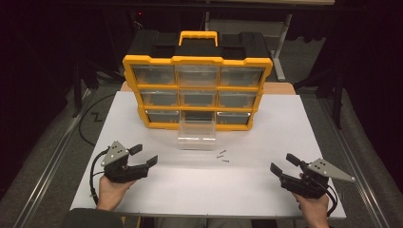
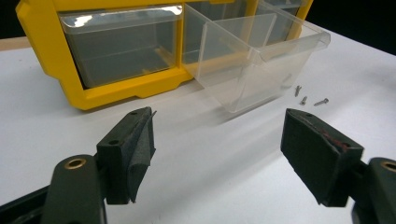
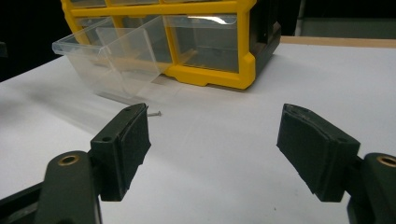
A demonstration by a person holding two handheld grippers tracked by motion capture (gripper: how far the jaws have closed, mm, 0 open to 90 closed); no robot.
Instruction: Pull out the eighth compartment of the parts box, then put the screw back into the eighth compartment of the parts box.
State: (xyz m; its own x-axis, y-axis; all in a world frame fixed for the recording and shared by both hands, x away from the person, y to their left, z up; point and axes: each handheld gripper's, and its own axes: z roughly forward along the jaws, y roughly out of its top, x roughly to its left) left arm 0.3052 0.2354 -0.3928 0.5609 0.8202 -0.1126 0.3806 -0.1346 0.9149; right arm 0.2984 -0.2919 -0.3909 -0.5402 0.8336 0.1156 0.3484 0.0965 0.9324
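Observation:
A yellow and black organiser case [image 1: 197,90] with clear drawers stands upright at the back of the white table [image 1: 266,142]. Its bottom middle clear drawer [image 1: 196,131] is pulled out onto the table [image 2: 254,60] [image 3: 109,56]. Three small screws [image 1: 222,155] lie just in front of it [image 2: 306,99]; one screw [image 3: 155,113] shows past my right gripper's jaw. My left gripper [image 1: 144,156] rests at the near left, open and empty [image 2: 217,154]. My right gripper [image 1: 284,163] rests at the near right, open and empty [image 3: 212,154].
The table's near edge [image 1: 204,214] runs just in front of both hands. A wooden strip [image 1: 280,88] shows behind the case. Dark floor, cables and metal frame legs [image 1: 280,42] surround the table.

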